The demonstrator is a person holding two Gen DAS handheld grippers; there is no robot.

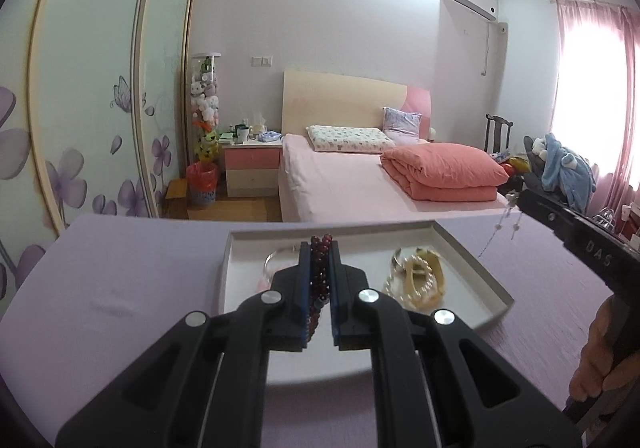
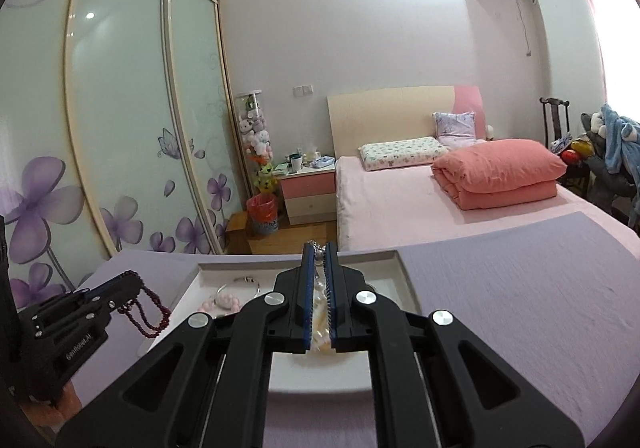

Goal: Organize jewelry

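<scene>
The left gripper (image 1: 319, 248) is squeezed shut on a string of dark red beads (image 1: 320, 272), holding it up over the white tray (image 1: 472, 260). The right gripper (image 2: 319, 250) is pinched shut on a thin silver chain (image 1: 505, 222) that dangles down from its tips. Both pieces look lifted out for sorting. Next, each one likely needs its own spot, set down slowly so nothing tangles. Under the left gripper, to its right, a pearl and gold pile (image 1: 416, 280) sits in the tray. A silver bangle (image 2: 240, 284) and pink beads (image 2: 224, 303) lie below and left of the right gripper and could get in the way.
</scene>
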